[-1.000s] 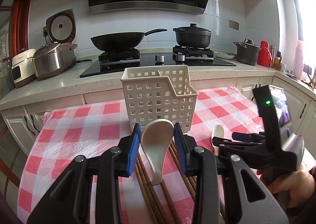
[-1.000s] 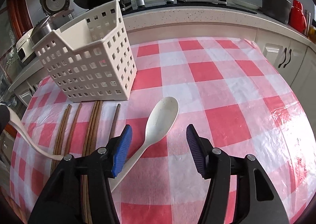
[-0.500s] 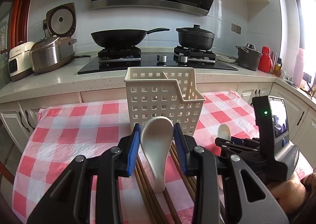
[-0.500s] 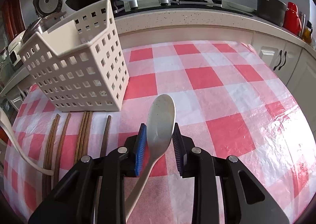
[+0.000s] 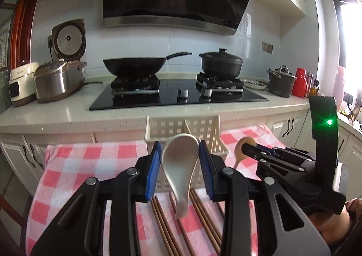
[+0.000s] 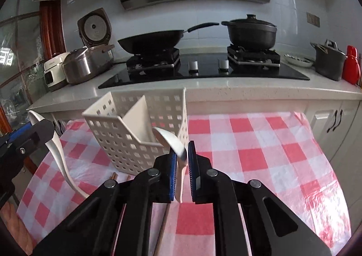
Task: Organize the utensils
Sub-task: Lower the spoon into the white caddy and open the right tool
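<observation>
Above the checked cloth, between my blue pads, I hold a white ceramic spoon (image 5: 181,165) in my left claw (image 5: 180,170), clamped across its bowl with the handle hanging down over the chopsticks (image 5: 165,228) that lie side by side on the bench. My right claw (image 6: 181,165) grips a second white spoon (image 6: 175,145), pinched at the neck, its bowl tipped up and leaning toward the near rim of the white slotted basket (image 6: 126,140). That basket stands upright on the red-and-white tablecloth (image 6: 260,156), a divider splitting it into two compartments, and from my left camera it sits just behind the spoon I carry. Beyond the bench runs the kitchen counter, with a black wok (image 5: 133,66) and a lidded black pot (image 5: 220,64) on the stove, and a rice cooker (image 5: 58,79) with its lid raised at the left.
</observation>
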### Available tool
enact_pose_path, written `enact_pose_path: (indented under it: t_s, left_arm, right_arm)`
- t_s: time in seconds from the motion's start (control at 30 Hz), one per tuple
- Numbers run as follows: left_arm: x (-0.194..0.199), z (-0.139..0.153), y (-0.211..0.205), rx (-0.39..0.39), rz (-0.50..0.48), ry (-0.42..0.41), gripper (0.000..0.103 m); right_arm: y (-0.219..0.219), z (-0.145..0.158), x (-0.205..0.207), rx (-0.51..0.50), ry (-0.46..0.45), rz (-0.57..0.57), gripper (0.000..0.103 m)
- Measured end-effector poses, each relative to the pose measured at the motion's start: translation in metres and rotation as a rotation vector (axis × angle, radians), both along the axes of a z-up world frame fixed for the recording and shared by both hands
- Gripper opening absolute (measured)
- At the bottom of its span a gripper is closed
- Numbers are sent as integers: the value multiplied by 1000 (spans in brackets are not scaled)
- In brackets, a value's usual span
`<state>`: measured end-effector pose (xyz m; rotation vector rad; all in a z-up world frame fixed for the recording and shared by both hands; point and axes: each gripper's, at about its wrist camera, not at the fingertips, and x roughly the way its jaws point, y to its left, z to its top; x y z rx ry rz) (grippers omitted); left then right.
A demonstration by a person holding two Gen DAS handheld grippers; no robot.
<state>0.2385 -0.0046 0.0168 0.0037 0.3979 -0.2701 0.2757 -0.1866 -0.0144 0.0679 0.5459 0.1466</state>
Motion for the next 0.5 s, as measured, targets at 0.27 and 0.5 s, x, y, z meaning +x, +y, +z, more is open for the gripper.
enact_pose_path:
  t_s: [0.27,0.5]
  left_arm:
    - [12,27,-3,25,13,-38,33]
    - [30,58,-2,-8,-14,-57,33]
  right_arm:
    - [-3,9,9,56,2,29,6]
    - [-3,34,8,44,-48,44,6]
